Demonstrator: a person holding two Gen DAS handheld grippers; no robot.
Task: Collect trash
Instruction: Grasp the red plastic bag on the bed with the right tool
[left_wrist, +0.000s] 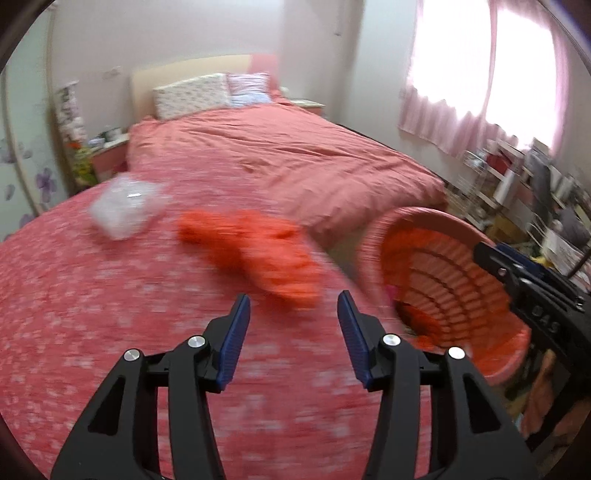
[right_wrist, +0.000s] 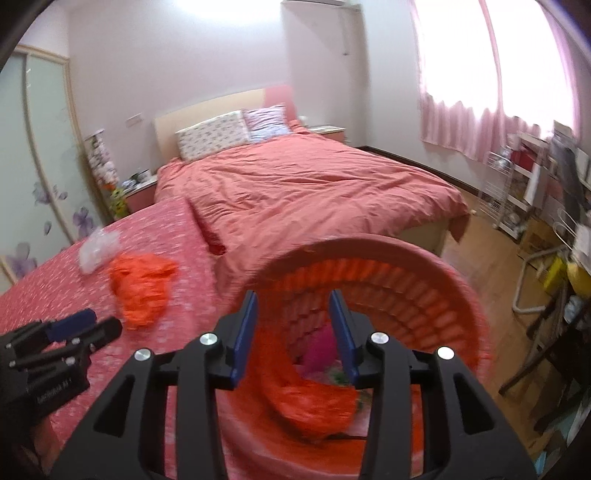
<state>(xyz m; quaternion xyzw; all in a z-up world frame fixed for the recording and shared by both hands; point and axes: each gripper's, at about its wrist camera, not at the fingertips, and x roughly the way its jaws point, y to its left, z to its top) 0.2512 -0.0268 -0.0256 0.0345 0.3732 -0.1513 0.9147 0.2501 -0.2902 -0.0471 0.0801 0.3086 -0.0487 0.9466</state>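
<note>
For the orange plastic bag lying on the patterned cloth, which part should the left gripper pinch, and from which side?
Pinch the near, bunched end of the orange bag, coming down from above and slightly from the near side. It lies crumpled and low on the red patterned cloth, so raised folds are probably the only graspable part. The left gripper is open just short of that end, and the basket sits to its right.

The ribbed pink plastic basket (right_wrist: 443, 280) looks glossy; the crumpled orange plastic bag (left_wrist: 255, 251) thin; the clear crinkled plastic wrapper (left_wrist: 123, 206) shiny; the red printed tablecloth (left_wrist: 92, 314) matt.
</note>
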